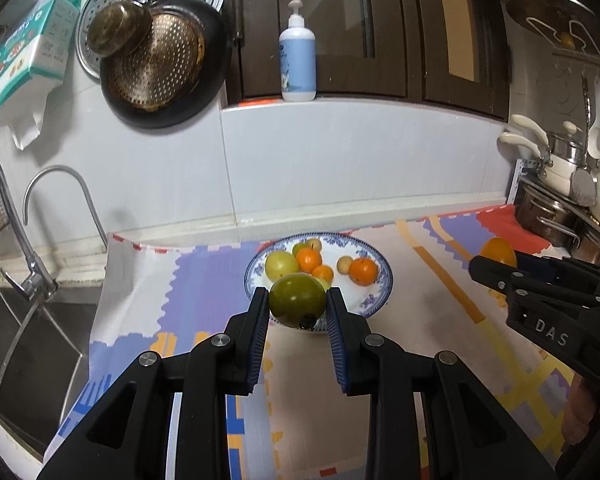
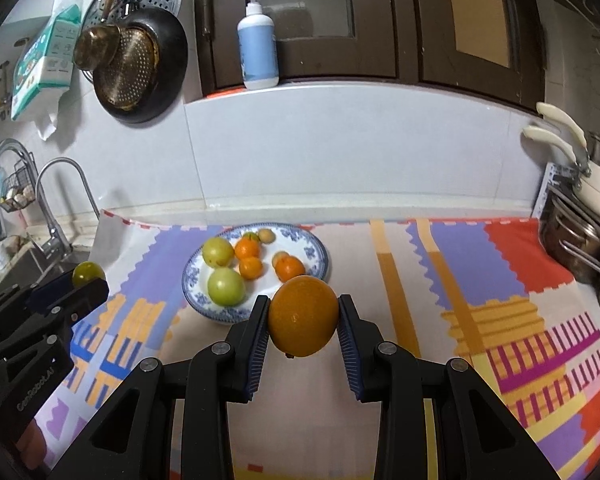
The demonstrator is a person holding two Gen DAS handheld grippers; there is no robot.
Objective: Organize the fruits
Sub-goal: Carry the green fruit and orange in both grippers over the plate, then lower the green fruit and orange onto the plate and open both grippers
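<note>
holding two fruits in tongs; seven fruits [image 2: 226, 285] fill one plate [image 2: 316, 254].

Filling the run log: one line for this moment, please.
left hand-held gripper: shut on green fruit | right hand-held gripper: shut on orange | plate: holds other fruit

A: What does the left claw [image 1: 297, 304] look like from its own camera?

B: Matte black plastic throughout. Two angular link arms rise from the bottom of the frame, each with a triangular cut-out and round silver pivot screws. The inner faces of the fingers [image 1: 259, 322] carry ribbed blue pads.

A: And the right claw [image 2: 303, 316]?

B: The same build: black links, silver screws, blue ribbed pads. Seen at the right edge of the left view, its housing bears raised letters "DAS".

A: Any other marking?

B: At the lower left of the right view, the left claw's body shows pale lettering, too blurred to read surely.
</note>
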